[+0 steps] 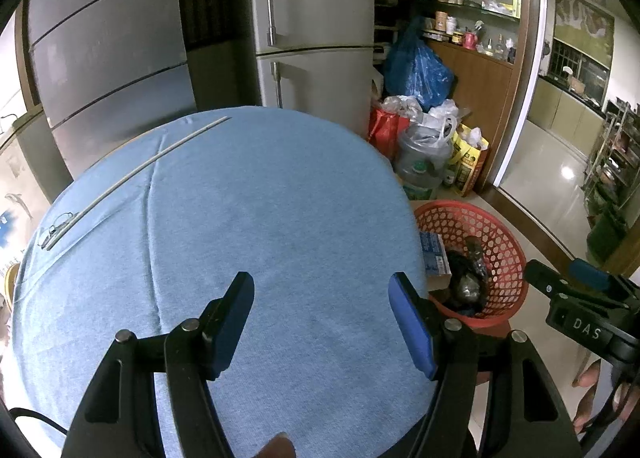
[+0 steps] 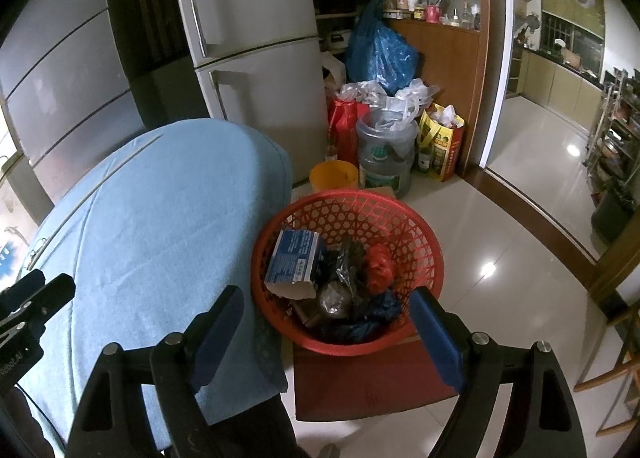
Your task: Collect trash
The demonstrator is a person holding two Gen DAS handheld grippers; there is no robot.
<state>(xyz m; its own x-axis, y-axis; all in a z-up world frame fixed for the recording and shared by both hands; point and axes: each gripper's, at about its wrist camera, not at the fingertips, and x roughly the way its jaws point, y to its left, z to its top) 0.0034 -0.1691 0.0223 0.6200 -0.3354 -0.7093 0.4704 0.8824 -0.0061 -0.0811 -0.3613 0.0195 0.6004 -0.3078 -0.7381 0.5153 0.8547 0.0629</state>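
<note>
A red mesh basket stands on a red stool beside the blue-clothed table. Inside it lie a blue carton, crumpled black bags and a red wrapper. My right gripper hovers open above the basket's near rim, with nothing between its fingers. My left gripper is open over the bare blue cloth, holding nothing. The basket also shows at the right in the left wrist view, with the right gripper's body next to it.
A thin white rod with a clip lies at the table's far left. Behind stand a grey fridge, a blue plastic bag, a clear water jug, a yellow bucket and shopping bags. Tiled floor opens to the right.
</note>
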